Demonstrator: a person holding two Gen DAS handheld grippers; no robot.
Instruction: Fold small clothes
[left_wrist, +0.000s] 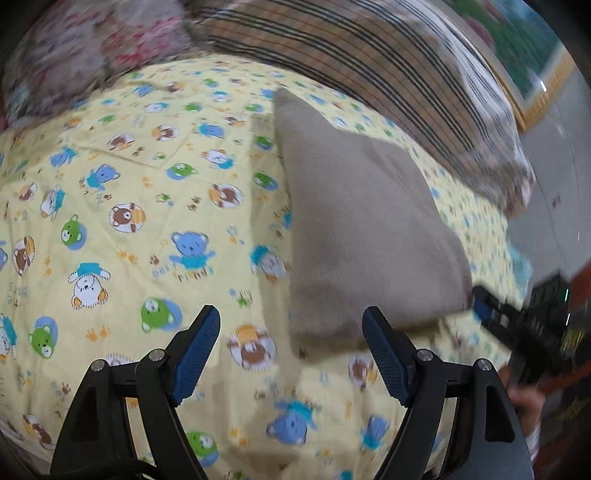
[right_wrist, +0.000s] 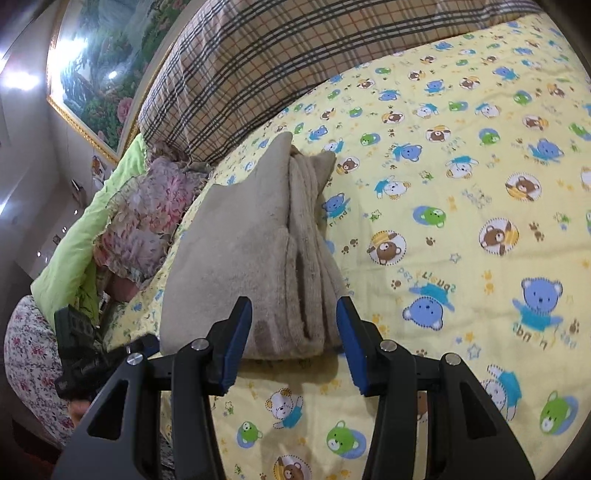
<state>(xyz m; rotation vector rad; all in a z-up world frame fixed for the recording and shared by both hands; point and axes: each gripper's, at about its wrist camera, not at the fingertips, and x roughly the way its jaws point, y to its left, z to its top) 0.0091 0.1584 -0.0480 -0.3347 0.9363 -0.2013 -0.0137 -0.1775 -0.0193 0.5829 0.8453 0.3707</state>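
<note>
A beige folded cloth (left_wrist: 354, 221) lies on the yellow bear-print sheet (left_wrist: 147, 206). My left gripper (left_wrist: 291, 321) is open and empty, just in front of the cloth's near corner. In the right wrist view the same cloth (right_wrist: 258, 251) shows as a stack of folded layers. My right gripper (right_wrist: 294, 312) is open, its fingers either side of the cloth's near end, not closed on it. The right gripper also shows blurred in the left wrist view (left_wrist: 524, 317), at the cloth's right side. The left gripper shows at the left edge of the right wrist view (right_wrist: 92, 354).
A plaid pillow (right_wrist: 258, 66) and a floral pillow (right_wrist: 147, 218) lie behind the cloth at the head of the bed. A green blanket (right_wrist: 85, 236) lies at the bed's edge. A framed picture (right_wrist: 96, 66) hangs on the wall.
</note>
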